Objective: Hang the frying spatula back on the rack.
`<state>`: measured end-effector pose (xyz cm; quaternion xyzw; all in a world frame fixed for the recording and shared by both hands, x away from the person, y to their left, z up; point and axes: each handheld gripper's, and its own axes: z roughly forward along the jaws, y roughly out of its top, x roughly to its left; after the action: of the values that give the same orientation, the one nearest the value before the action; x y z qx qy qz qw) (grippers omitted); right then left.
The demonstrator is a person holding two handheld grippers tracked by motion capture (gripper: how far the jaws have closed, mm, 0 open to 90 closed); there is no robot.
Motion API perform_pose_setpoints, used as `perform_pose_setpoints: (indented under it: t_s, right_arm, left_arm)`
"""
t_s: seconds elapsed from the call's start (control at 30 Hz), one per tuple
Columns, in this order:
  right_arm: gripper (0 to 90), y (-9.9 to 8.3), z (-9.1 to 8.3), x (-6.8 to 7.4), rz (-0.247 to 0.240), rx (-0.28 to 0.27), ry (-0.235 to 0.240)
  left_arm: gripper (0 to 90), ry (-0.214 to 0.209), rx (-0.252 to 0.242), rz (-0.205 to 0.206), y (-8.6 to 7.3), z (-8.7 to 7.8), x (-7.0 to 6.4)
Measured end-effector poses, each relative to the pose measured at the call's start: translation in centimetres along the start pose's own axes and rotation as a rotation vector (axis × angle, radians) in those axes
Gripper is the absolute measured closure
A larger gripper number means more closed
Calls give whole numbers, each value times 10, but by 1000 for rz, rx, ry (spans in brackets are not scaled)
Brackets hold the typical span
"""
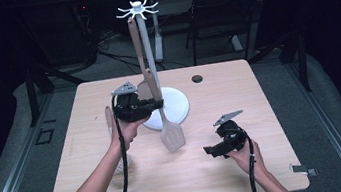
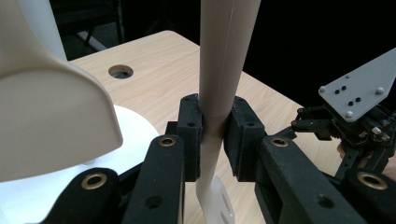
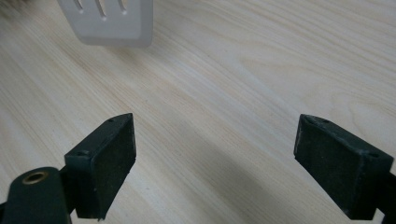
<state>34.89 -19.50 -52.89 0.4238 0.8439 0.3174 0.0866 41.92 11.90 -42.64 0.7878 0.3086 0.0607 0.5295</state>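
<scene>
1 slotted spatula (image 1: 172, 135), 1 hanging utensil (image 1: 137, 50), 1 white utensil rack (image 1: 149, 48), 2 grippers, 1 folding chair (image 1: 222, 15), 1 table (image 1: 262, 113).

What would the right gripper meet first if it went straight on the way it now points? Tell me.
Probably the slotted spatula: the right gripper, jaws open and holding nothing, points low across the table at the spatula's blade, with bare wood between. Depth is unclear, so it might graze the tabletop first.

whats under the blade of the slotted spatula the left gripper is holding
Bare wooden table lies under the slotted spatula, beside the rack's white round base. The high view cannot settle whether the blade tip touches the table.
</scene>
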Motion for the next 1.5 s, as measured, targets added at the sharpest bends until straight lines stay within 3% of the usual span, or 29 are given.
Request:
perform_pose_setpoints:
  t_s: [0.43,0.87,1.5]
  right_arm:
    - [126,1,0,1,-11,4,0]
    - [124,2,1,3,-19,15,-1]
    - [127,4,1,3,-33,26,-12]
  left_arm:
    - [771,9,13,46,22,1,-2]
    - [770,26,-3,73,45,0,-4]
    - [769,76,6,92,67,0,9]
